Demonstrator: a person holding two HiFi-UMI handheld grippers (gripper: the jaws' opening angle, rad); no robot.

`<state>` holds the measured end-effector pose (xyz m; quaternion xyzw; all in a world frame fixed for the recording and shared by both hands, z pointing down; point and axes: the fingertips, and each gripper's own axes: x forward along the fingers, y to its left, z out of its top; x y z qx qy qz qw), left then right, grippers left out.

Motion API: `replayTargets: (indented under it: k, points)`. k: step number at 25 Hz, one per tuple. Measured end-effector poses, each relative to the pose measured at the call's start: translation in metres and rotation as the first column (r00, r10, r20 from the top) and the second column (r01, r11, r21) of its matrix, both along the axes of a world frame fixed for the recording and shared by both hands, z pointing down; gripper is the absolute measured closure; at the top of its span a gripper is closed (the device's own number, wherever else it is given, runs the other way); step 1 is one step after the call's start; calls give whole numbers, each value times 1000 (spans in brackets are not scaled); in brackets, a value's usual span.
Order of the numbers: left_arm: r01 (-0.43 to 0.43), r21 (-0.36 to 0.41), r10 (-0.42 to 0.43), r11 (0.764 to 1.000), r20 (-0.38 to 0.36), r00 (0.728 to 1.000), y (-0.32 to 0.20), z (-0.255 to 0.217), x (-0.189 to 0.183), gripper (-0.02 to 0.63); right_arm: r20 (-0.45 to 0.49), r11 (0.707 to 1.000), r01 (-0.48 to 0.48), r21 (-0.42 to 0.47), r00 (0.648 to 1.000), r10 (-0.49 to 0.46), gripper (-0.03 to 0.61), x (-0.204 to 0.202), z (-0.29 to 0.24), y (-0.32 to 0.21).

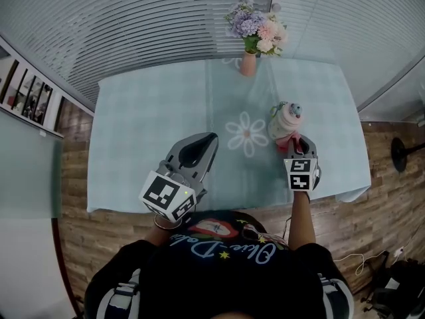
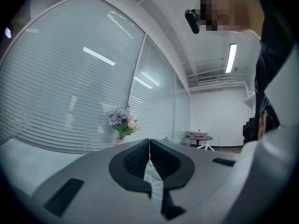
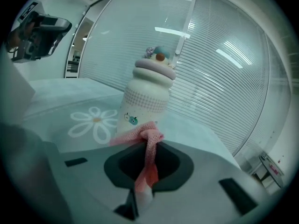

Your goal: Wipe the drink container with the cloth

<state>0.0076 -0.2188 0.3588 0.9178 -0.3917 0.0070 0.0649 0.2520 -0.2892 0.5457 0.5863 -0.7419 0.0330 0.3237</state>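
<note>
The drink container [image 1: 287, 120] is a white bottle with a pink lid and small figures on top, upright on the pale blue tablecloth at the right. In the right gripper view the same bottle [image 3: 145, 101] stands just beyond the jaws. My right gripper [image 1: 297, 142] is shut on a pink cloth [image 3: 145, 146], whose bunched end rests against the bottle's base. The cloth [image 1: 288, 143] shows pink at the bottle's foot. My left gripper [image 1: 206, 141] hovers over the table's middle, shut with nothing in it [image 2: 149, 148].
A pink vase of flowers [image 1: 254, 35] stands at the table's far edge. A white daisy print [image 1: 246, 133] marks the cloth between the grippers. The table [image 1: 133, 138] has its near edge just ahead of the person, and window blinds run behind it.
</note>
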Motion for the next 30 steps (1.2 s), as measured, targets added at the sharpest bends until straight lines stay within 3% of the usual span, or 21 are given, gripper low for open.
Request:
replayTargets:
  k: [10, 18, 25, 27, 30]
  points:
    - [3, -5, -3, 1000, -4, 1000, -2, 2, 0, 609, -32, 996, 31, -86, 999, -33, 551, -1, 26, 0]
    - [-4, -6, 4, 1000, -8, 1000, -1, 2, 4, 607, -3, 1000, 10, -9, 1000, -10, 549, 8, 11, 6]
    - [-22, -3, 22, 1000, -10, 1000, -1, 1, 8, 609, 82, 989, -106, 103, 992, 98, 549, 50, -34, 16]
    - [-27, 0, 27, 1000, -10, 1000, -2, 1, 9, 608, 155, 979, -133, 156, 982, 108, 549, 58, -51, 16]
    - [-34, 3, 34, 999, -10, 999, -1, 0, 11, 607, 310, 968, -108, 226, 950, 34, 549, 53, -73, 11]
